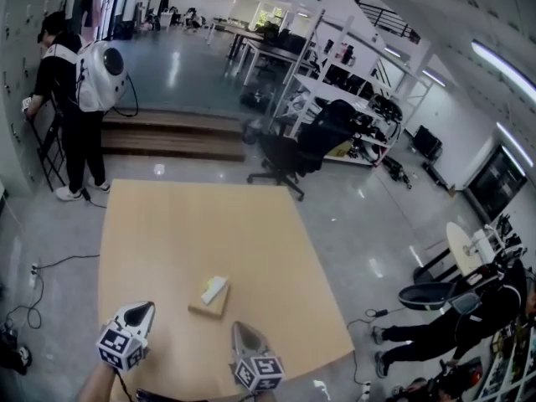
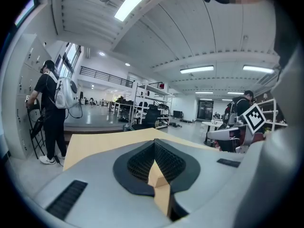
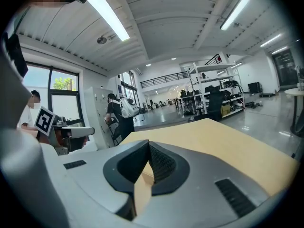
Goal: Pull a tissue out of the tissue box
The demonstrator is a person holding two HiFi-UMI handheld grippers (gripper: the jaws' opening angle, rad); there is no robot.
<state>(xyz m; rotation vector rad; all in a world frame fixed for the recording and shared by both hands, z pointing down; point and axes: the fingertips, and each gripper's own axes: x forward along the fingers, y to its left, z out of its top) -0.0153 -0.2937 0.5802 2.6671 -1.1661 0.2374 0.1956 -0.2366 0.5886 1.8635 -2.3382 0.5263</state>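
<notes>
The box point(image 1: 209, 301) sits on the table point(image 1: 184, 224) with a tissue point(image 1: 215, 287) sticking out of its top. Near the box, on our side, we hold the left gripper point(image 1: 141, 311) and right gripper point(image 1: 241, 333). Both have their jaws together, are empty and touch nothing.

We log the table point(image 1: 167, 224) as a pale wood-look top, smooth and matt, with no glare on it. The tissue box point(image 1: 209, 305) is tan and matt; cardboard or wood, we cannot tell. The tissue point(image 1: 215, 287) is white, soft crumpled paper. On the left gripper point(image 1: 144, 310) and right gripper point(image 1: 240, 332) we see smooth light-grey plastic shells with a faint sheen. Their pads point(image 2: 141, 161) are black, matt and finely ribbed. The 2 marker cubes point(image 1: 121, 347) carry matt black-and-white print. The floor point(image 1: 360, 224) is grey, polished and glossy with bright reflections.
</notes>
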